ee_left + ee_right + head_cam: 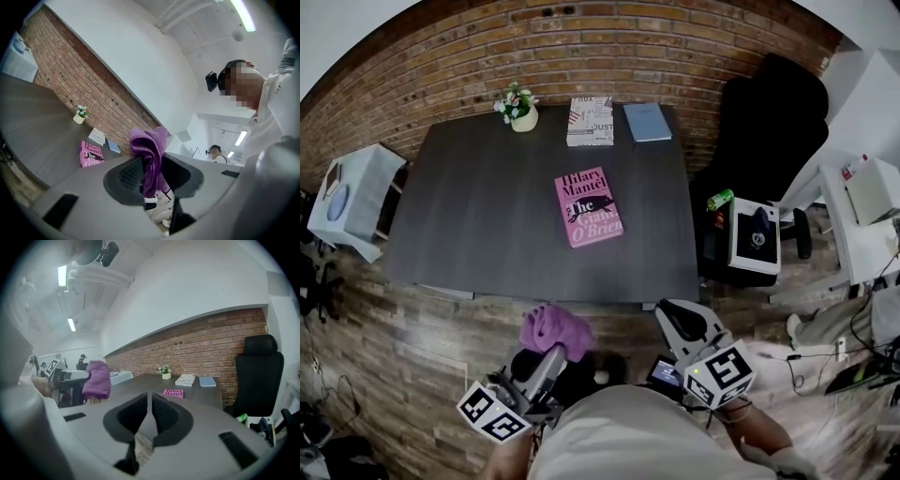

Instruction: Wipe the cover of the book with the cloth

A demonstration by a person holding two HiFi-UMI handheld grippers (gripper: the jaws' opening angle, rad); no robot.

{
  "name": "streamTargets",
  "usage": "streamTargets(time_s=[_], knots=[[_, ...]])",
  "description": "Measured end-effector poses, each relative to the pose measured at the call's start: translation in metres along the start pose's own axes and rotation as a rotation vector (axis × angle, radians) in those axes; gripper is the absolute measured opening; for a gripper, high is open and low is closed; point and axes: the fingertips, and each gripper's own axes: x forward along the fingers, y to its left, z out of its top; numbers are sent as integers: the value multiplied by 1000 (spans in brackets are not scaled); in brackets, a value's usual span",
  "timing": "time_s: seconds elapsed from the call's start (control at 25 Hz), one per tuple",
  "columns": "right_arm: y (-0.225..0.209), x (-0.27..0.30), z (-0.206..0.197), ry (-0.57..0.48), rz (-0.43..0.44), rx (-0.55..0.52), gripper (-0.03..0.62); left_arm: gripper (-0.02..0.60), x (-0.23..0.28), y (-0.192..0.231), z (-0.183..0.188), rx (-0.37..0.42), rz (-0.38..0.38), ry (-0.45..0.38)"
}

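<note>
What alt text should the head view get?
A pink book lies flat on a dark table by a brick wall. Short of the table, the left gripper grips a purple cloth; the right gripper is shut and empty. A flower pot, a white book and a blue book line the far edge.

My cloth [555,328] is purple. The book [589,207] is pink with black and white letters. The worktop [487,225] is dark grey. The wall [581,47] is red-brown brick. The chair [769,122] is black. The notebook [647,122] is light blue.
</note>
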Motion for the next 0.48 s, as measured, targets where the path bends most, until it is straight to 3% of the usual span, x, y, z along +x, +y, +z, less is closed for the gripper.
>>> streamTargets(time_s=[0.48], knots=[[22, -25, 31, -103, -26, 24, 40, 115, -16, -16, 26, 23, -75, -27]])
